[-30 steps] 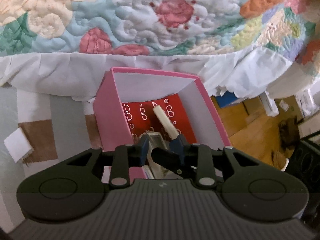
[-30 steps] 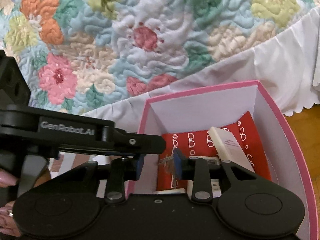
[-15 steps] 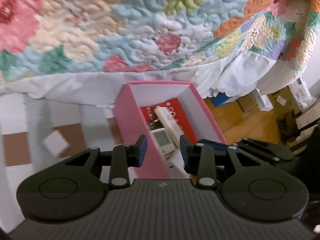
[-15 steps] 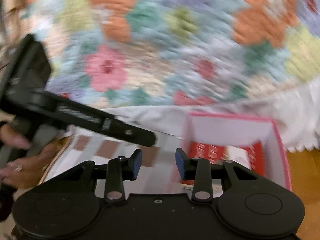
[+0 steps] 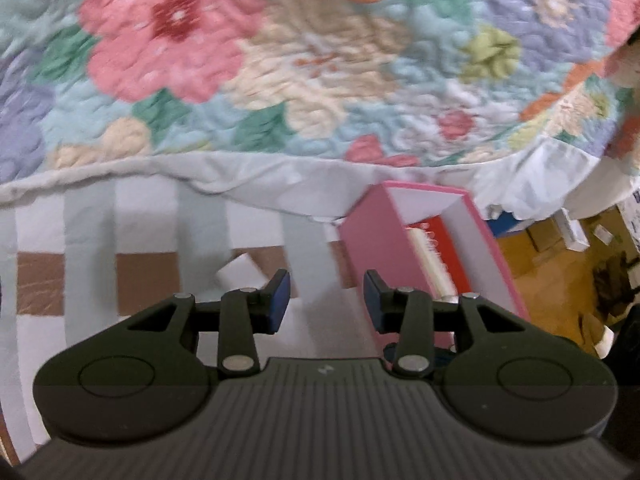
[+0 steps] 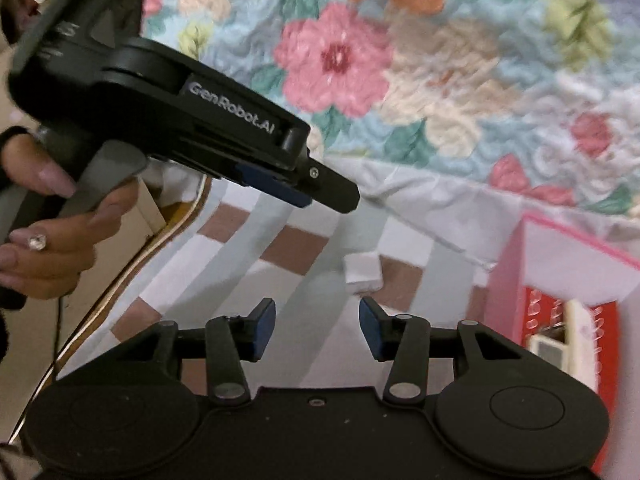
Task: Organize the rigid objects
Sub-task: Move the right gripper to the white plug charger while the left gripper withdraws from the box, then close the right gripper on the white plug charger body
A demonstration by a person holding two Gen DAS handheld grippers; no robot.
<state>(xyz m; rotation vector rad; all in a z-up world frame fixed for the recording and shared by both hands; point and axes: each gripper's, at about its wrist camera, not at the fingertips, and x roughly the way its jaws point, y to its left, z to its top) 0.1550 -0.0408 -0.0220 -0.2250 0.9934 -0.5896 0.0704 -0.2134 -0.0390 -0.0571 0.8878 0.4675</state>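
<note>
The quilt [image 5: 320, 60] is pale blue with pink, orange, lilac and cream flowers. The rug [image 6: 280, 248] has brown, white and grey-green checks. The box [image 5: 372, 252] is pink outside, white inside, over a red white-patterned base.

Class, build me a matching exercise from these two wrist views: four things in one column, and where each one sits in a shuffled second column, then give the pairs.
Things
1. pink box
2. small white block
3. floral quilt
4. remote control

Places
A. draped over the bed, behind the rug
B. inside the box, on red lining
C. alone on the checked rug
D. upright on the floor at the quilt's white edge

Pairs: 1-D, 2-C, 3-A, 4-B
</note>
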